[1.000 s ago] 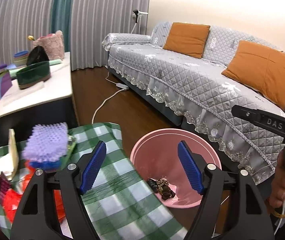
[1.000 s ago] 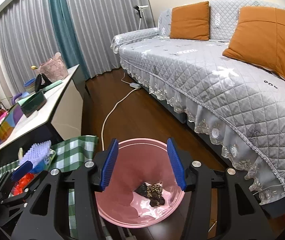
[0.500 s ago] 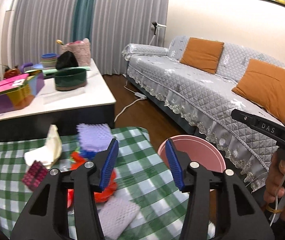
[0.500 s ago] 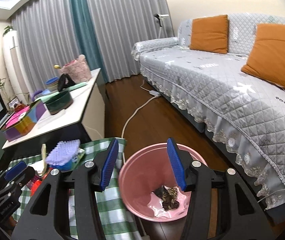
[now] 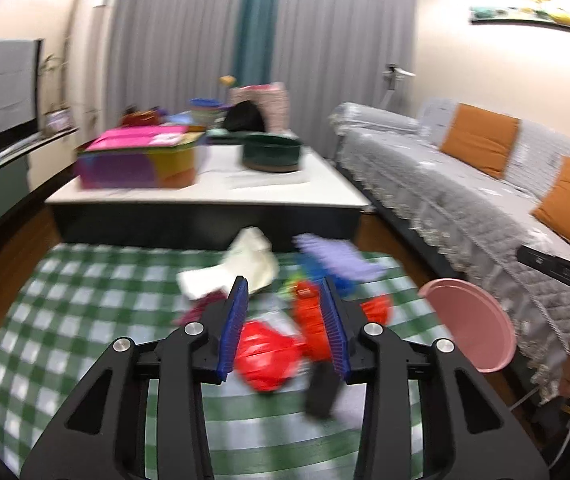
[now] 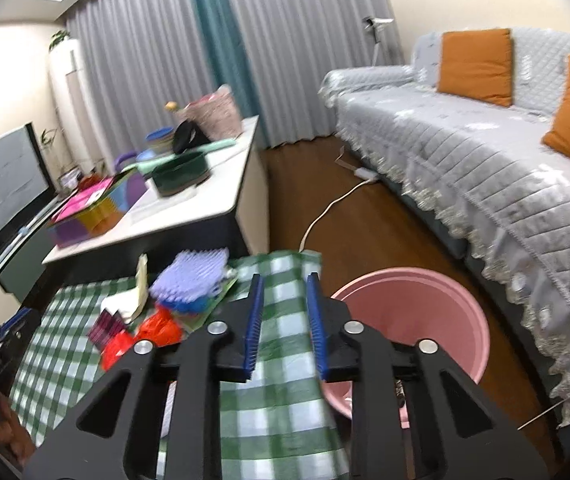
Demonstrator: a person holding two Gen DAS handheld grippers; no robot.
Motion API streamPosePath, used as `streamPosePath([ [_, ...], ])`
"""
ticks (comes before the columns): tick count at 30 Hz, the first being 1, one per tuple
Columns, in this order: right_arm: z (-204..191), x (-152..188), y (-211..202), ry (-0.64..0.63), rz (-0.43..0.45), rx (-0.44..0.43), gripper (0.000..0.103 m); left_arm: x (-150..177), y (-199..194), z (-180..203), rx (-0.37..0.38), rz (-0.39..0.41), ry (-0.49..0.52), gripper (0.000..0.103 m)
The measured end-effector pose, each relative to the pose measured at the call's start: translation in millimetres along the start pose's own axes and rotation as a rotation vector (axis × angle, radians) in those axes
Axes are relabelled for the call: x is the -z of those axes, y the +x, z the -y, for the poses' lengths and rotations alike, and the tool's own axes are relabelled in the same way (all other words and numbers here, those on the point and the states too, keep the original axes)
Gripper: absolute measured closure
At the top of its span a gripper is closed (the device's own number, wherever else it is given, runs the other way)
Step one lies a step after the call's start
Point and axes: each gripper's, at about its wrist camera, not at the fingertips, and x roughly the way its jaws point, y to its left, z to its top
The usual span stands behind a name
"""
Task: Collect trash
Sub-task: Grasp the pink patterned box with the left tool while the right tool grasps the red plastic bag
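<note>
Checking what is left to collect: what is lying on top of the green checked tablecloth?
On the green checked tablecloth: a lilac foam mesh sleeve over something blue, crumpled red plastic wrappers, a cream paper scrap and a dark pink packet. What lies under the pile is hidden.

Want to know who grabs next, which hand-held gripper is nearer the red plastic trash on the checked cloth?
Left. The left hand-held gripper hangs right over the red plastic trash, jaws framing it. The right hand-held gripper is off beside it, toward the pink bin.

Both grippers have black frames, silver screws and ribbed blue fingers [image 5: 233, 328].
</note>
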Motion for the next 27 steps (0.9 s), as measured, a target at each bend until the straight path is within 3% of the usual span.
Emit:
streamPosePath([
  [5, -24.8, 13.2, 20.3, -0.03, -0.05, -0.054, 0.081, 12.5, 6.2, -45.3, -0.076, -0.025, -0.066, 0.072],
  [10, -49.0, 20.4, 38.7, -0.057, -0.074, -0.095, 0.08, 23.6, 11.2, -67.4, -0.108, -0.043, -0.096, 0.072],
  [21, -82.8, 31.7, 78.9, -0.1, -0.139, -0.171, 0.076, 35.3, 45.5, -71.1, -0.099, -0.082, -0.08, 0.072],
  [27, -90.0, 35.7, 99.2, -0.103, -0.183, -0.2, 0.063, 41.3, 75.6, -80.1, -0.119, -0.125, -0.094, 0.071],
])
